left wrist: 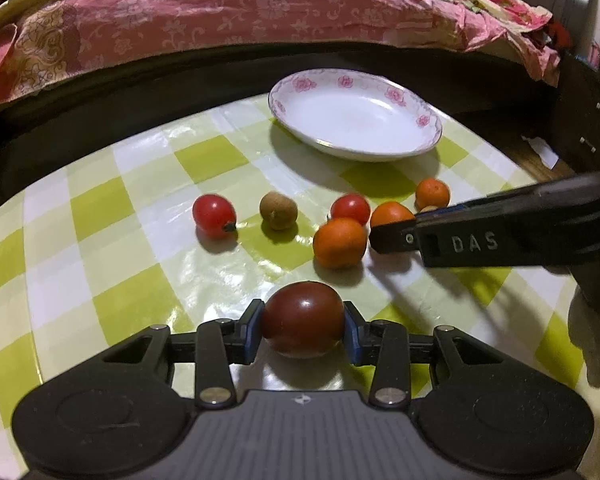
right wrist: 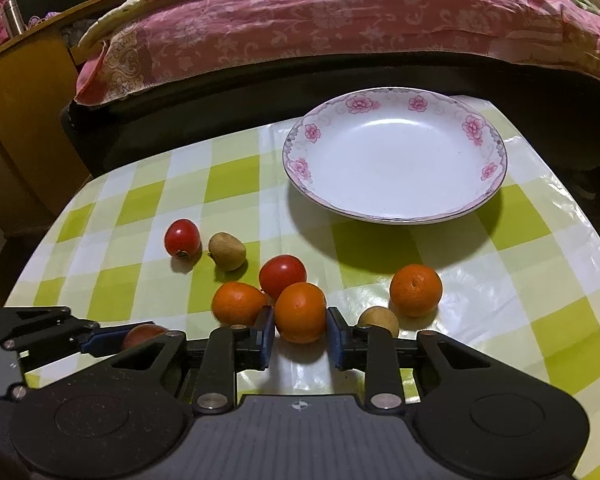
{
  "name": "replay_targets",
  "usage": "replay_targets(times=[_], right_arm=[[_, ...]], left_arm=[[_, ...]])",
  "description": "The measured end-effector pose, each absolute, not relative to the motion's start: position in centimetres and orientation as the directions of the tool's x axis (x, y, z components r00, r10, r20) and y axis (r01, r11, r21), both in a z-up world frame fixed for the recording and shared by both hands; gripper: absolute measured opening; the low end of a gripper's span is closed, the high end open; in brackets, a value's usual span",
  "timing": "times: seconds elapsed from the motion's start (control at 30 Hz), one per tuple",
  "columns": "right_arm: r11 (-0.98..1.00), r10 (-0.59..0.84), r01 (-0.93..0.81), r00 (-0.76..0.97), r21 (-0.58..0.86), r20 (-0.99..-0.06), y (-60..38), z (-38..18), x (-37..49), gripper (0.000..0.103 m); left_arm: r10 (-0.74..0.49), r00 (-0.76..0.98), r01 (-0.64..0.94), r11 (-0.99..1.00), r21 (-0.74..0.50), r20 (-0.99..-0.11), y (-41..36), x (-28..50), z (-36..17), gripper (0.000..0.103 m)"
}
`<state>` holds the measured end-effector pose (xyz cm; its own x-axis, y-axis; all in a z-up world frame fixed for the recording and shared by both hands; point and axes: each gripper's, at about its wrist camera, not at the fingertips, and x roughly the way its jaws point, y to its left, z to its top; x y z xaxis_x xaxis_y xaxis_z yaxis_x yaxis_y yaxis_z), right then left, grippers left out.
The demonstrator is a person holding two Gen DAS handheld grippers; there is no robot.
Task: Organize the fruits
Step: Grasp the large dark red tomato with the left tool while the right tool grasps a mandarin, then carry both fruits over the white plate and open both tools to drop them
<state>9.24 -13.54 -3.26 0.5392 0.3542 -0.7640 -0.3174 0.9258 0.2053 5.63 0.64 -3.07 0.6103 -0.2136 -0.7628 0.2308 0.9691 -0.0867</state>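
Note:
My left gripper (left wrist: pixel 303 334) is shut on a dark red tomato (left wrist: pixel 303 326) low over the checked tablecloth. My right gripper (right wrist: pixel 300 340) is shut on a small orange (right wrist: pixel 300 312), with a blue pad against each side. In the left wrist view that gripper (left wrist: pixel 387 236) reaches in from the right. Loose around it lie two more oranges (right wrist: pixel 238 303) (right wrist: pixel 415 295), two red tomatoes (right wrist: pixel 282 276) (right wrist: pixel 182 238) and two brown fruits (right wrist: pixel 227 256) (right wrist: pixel 377 320). A white plate with a pink flower rim (right wrist: pixel 300 160) stands bare beyond them.
The table under the green and white cloth (right wrist: pixel 140 200) ends just behind the plate. Past it is a bed with a pink floral quilt (right wrist: pixel 300 32). A wooden cabinet (right wrist: pixel 20 120) stands to the left. A gloved hand (left wrist: pixel 591 340) holds the right gripper.

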Motion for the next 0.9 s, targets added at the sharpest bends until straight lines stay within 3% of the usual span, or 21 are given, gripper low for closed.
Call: replay_targets(times=[0.37,0.57,0.9], right_arm=[[0.925,0.375,-0.277,0.567,0.259,-0.734,-15.3,-1.0,8.4,0.024],[0.933,0.358,-0.254,0.598,0.255,-0.717,-16.3,0.4,9.8,0.024],[0.949,0.314,-0.203,0.628,0.24,-0.712,-18.1,0.4,14.1,0.024]], left_arm=[[-0.256,0.623,0.249,0.961,-0.123,-0.739,-0.6,7.2,-1.1,0.047],[-0.278,0.656,0.287,0.952,-0.109,-0.702,-1.6,10.1,1.0,0.047],[-0.273,0.649,0.308,0.948,-0.083,-0.71,-3.8,15.8,0.8,0.047]])
